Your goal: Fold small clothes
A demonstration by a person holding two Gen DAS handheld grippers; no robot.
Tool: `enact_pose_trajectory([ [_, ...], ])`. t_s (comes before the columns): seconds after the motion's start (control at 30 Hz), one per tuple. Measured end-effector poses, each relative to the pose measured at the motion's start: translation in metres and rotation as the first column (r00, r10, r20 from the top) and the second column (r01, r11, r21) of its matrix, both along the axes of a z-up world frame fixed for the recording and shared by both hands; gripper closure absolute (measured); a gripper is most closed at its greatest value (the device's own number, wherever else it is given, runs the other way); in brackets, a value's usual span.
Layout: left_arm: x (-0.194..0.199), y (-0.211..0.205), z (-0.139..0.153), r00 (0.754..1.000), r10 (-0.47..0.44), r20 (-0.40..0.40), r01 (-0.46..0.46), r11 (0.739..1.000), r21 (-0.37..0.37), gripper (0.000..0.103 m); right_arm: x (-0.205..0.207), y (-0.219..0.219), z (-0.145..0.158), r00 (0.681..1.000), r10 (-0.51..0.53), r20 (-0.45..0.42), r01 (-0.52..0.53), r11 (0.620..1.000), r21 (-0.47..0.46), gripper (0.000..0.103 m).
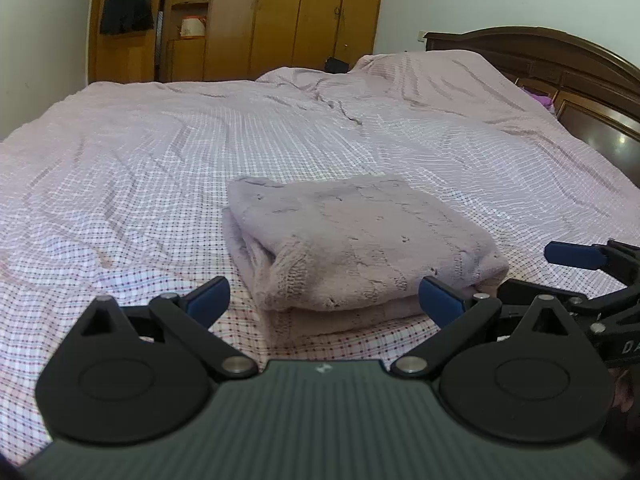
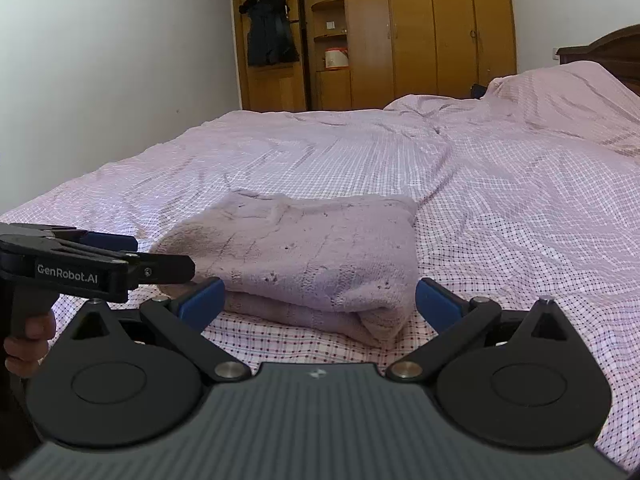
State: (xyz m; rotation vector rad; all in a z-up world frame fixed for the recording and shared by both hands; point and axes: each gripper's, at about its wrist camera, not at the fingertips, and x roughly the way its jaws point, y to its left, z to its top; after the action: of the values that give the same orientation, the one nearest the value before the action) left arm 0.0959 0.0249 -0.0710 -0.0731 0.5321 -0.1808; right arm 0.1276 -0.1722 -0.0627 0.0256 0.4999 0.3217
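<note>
Both claws stand wide and hold nothing: the left gripper (image 1: 324, 300) and right gripper (image 2: 318, 300) sit just short of the folded sweater (image 1: 352, 240), which lies on the bed (image 1: 120, 160). Press its edges square, I'd say. No containers near the sweater.

Home bedroom: bed (image 1: 160, 152), wardrobe (image 1: 312, 16)

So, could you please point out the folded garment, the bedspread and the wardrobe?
folded garment (image 1: 360, 240), left wrist view, top layer.
bedspread (image 1: 140, 160), left wrist view, bare checked area.
wardrobe (image 2: 448, 28), right wrist view, door panel.
</note>
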Motion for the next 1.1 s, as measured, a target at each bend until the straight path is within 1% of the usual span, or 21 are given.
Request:
enact_pose_trajectory([
  [0.13, 0.0013, 0.0009, -0.0010, 1.000, 0.001, -0.006, -0.001, 1.000, -0.006, 0.001, 0.0014, -0.0020, -0.0006, 1.000, -0.004, -0.007, 0.004, 1.000, 0.012, 0.000],
  [0.67, 0.0002, -0.0012, 0.0004, 1.000, -0.014, -0.005, 0.014, 1.000, -0.005, 0.001, 0.0018, -0.0002, -0.0014, 1.000, -0.003, -0.011, 0.003, 1.000, 0.001, 0.000],
  [0.83, 0.0011, -0.0009, -0.0006, 1.000, -0.014, -0.016, 0.014, 1.000, -0.006, 0.001, 0.0022, -0.0007, -0.0015, 1.000, -0.001, -0.013, 0.001, 1.000, -0.002, 0.000],
  [1.1, -0.0003, -0.0014, 0.0000, 1.000, -0.016, -0.009, 0.016, 1.000, -0.002, 0.001, 0.0027, -0.0015, -0.0017, 1.000, -0.002, -0.014, 0.002, 1.000, -0.001, 0.000],
])
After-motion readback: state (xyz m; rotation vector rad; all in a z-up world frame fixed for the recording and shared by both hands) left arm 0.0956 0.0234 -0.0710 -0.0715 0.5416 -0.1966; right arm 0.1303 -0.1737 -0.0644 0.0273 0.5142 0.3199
